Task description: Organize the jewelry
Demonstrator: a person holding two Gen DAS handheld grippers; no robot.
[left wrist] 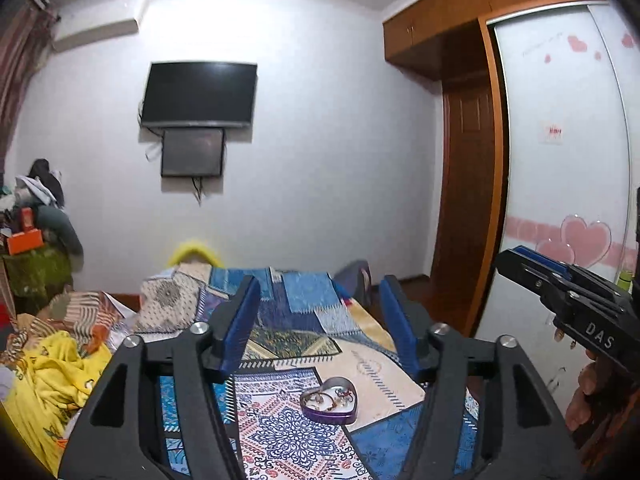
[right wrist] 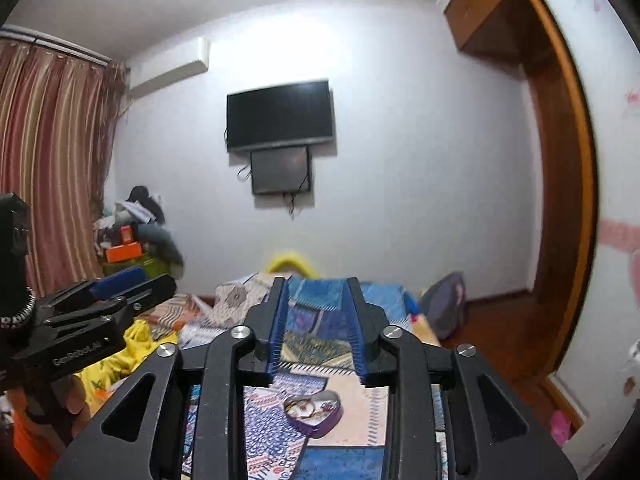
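Observation:
A purple heart-shaped tin (left wrist: 330, 400) lies open on the patterned bedspread, with several rings and small jewelry pieces (left wrist: 326, 398) inside. It also shows in the right wrist view (right wrist: 314, 410). My left gripper (left wrist: 320, 284) is open and empty, held above and behind the tin. My right gripper (right wrist: 318, 282) is open and empty, also above the tin. Each gripper shows in the other's view: the right one (left wrist: 568, 292) at the right edge, the left one (right wrist: 100, 300) at the left.
The patchwork bedspread (left wrist: 288, 432) covers the bed. A yellow cloth (left wrist: 48, 376) and rumpled bedding lie at the left. A wardrobe with heart decals (left wrist: 560, 184) and a wooden door (left wrist: 468, 184) stand at the right. A TV (left wrist: 200, 94) hangs on the far wall.

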